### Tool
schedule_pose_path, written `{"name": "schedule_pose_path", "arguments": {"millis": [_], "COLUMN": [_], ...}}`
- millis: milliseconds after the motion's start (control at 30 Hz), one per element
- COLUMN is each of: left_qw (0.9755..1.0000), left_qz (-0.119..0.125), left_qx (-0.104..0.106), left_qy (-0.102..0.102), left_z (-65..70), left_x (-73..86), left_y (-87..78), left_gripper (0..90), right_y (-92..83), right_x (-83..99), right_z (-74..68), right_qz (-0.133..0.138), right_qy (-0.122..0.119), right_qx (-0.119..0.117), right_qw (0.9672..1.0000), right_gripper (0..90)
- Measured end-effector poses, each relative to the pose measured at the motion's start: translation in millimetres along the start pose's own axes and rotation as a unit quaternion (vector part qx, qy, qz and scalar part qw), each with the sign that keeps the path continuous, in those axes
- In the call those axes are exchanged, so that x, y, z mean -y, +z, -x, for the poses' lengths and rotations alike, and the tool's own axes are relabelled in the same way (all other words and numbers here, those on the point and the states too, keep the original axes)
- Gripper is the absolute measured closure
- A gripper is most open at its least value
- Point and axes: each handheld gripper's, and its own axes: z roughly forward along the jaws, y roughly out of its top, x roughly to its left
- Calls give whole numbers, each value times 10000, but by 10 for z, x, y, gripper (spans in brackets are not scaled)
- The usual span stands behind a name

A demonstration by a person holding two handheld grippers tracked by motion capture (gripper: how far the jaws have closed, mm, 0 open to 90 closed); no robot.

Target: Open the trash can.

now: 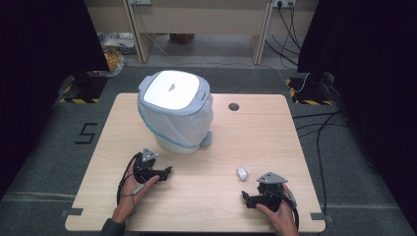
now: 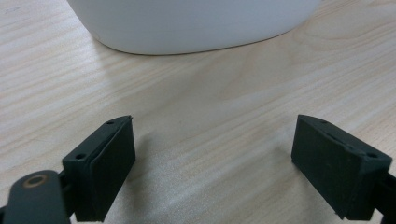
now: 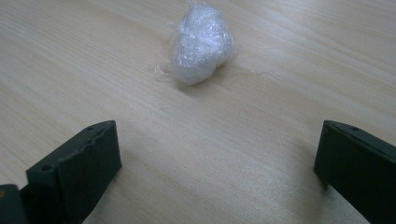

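A white lidded bin [image 1: 174, 110] with a plastic bag liner stands at the back left of the wooden table [image 1: 275, 142]. A small crumpled wad of clear plastic [image 1: 242, 173] lies on the table right of centre. My left gripper [image 1: 166, 173] rests low in front of the bin, open with nothing between its jaws. In the left gripper view the left gripper [image 2: 215, 144] faces the bin's base [image 2: 196, 23]. My right gripper [image 1: 247, 199] sits near the front edge, just short of the wad. In the right gripper view the right gripper [image 3: 219, 149] is open, with the wad [image 3: 201, 44] lying ahead of its jaws.
A round cable hole [image 1: 233, 106] is in the table's back edge area. Black stands [image 1: 86, 86] and cables [image 1: 314, 128] lie on the floor around the table. A desk frame [image 1: 196, 24] stands behind.
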Motion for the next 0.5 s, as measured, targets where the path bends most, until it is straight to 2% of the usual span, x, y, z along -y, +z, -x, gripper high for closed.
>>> {"name": "schedule_pose_path", "arguments": {"millis": [367,500], "left_qw": [10000,9992], "left_qz": [41,208], "left_qx": [61,342], "left_qy": [19,-72], "left_z": [21,127], "left_x": [8,3], "left_y": [-15,-41], "left_gripper": [153,154], "right_y": [3,5], "right_x": [-3,-4], "right_z": [0,2], "right_qz": [10,8], "right_qy": [14,15], "right_qx": [4,-2], "right_qw": [10000,10000], "right_gripper": [4,4]}}
